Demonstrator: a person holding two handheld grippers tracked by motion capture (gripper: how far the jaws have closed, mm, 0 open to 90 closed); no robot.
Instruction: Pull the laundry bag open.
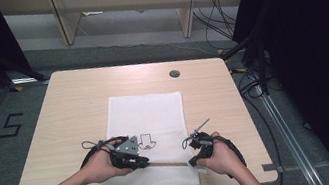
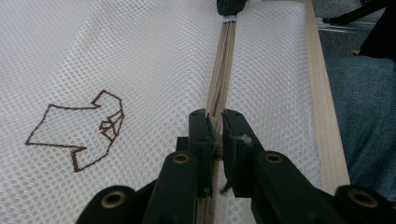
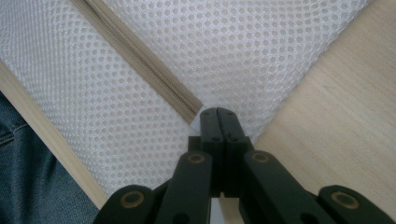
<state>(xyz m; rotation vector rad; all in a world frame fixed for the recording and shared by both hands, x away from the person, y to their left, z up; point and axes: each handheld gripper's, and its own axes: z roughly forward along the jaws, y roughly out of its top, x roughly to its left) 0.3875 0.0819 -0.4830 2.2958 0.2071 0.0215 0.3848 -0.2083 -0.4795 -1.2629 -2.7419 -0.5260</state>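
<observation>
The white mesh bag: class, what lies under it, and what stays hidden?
The white mesh bag lies flat on the wooden table, whose bare surface surrounds it. Its contents cannot be seen.

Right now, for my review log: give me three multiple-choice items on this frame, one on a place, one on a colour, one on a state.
1. Where does the mesh bag lie?
A. on the table
B. on the floor
C. on a shelf

2. What colour is the zipper?
A. red
B. beige
C. blue

3. How does the left gripper stand?
A. wide open above the bag
B. lying unused
C. shut on the zipper

Key: 1 A, the bag lies flat on the wooden top; 2 B, the tape looks tan against white mesh; 3 C, its jaws pinch the zipper line.
</observation>
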